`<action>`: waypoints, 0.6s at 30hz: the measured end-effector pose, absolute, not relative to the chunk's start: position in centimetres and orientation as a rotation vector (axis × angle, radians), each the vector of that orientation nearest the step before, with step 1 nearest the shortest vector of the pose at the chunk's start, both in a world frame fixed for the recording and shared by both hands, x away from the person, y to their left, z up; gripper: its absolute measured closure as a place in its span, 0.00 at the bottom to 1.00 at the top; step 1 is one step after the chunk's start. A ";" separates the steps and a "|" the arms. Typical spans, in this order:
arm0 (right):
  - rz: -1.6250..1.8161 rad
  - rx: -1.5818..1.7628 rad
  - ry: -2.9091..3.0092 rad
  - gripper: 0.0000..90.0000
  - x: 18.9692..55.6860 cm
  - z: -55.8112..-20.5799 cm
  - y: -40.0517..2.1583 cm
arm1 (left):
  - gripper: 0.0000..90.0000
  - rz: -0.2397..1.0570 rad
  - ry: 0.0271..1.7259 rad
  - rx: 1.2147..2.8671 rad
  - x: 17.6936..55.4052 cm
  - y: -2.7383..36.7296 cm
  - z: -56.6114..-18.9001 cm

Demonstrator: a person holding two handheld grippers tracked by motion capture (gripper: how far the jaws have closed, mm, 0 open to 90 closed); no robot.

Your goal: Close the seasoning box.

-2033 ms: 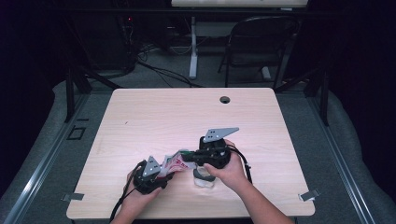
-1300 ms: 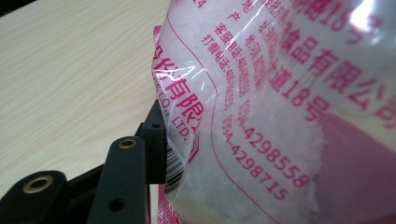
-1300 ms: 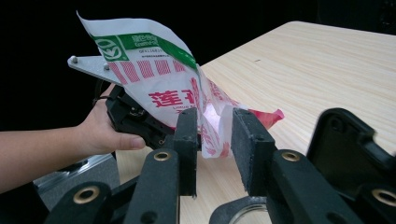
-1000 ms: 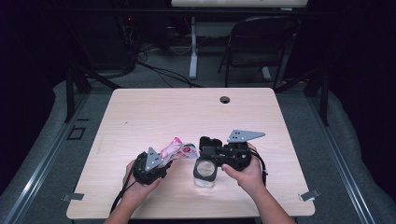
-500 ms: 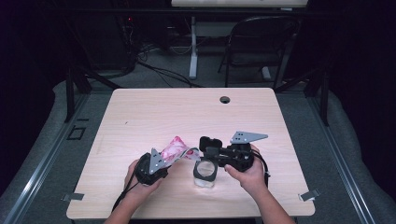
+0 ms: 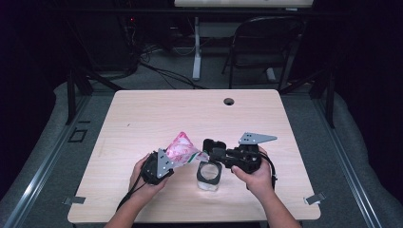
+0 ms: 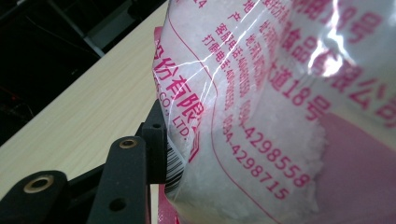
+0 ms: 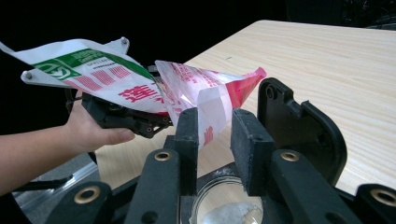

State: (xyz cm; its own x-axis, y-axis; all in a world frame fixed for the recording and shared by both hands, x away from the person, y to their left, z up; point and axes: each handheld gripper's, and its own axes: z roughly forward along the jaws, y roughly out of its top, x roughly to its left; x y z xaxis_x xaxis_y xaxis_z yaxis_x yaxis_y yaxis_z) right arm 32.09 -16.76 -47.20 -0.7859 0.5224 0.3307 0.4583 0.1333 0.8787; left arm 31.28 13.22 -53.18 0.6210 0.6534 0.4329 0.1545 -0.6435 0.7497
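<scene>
A pink and clear bag (image 6: 183, 148) of white crystals is held tilted above the table, and my left gripper (image 6: 167, 164) is shut on its lower end. In the left gripper view the bag (image 7: 280, 116) presses against the left finger (image 7: 156, 140) and hides the other one. A glass jar (image 6: 209, 175) stands open on the table just right of the bag. My right gripper (image 6: 212, 152) hovers over the jar's rim, open. In the right gripper view a corner of the bag (image 8: 210, 98) hangs loose beyond the gap of my right gripper (image 8: 212, 135), above the jar's mouth (image 8: 224, 210).
A black lid-like piece (image 8: 303, 130) stands upright just right of the right jaw. The wooden table (image 6: 157, 114) has a cable hole (image 6: 229, 101) at the far middle. A folding chair (image 6: 266, 42) and cables lie beyond the far edge.
Two seconds ago the right gripper was at the bag, over the jar; it has drawn back to the right and uncovered the jar. The bag has tipped slightly further towards the jar.
</scene>
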 end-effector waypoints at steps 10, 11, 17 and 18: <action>1.784 1.031 2.303 0.80 32.2 -47.1 -17.3 | 0.62 1.056 0.566 2.152 31.0 12.8 -52.7; 1.786 1.032 2.302 0.80 32.2 -47.1 -17.3 | 0.62 1.062 0.560 2.154 30.9 12.8 -52.7; 1.796 1.034 2.294 0.80 32.2 -47.1 -17.4 | 0.62 1.112 0.538 2.161 30.6 12.9 -52.7; 1.793 1.032 2.297 0.80 32.2 -47.1 -17.4 | 0.62 1.116 0.538 2.161 30.5 12.9 -52.7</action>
State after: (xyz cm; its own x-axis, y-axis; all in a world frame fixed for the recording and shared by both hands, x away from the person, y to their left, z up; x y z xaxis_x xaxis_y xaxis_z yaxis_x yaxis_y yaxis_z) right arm 32.23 -17.36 -47.07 -0.7759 0.5249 0.3500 0.4669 0.1047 0.8781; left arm 30.54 12.92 -52.69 0.5559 0.6076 0.5672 0.0649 -0.7121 0.6991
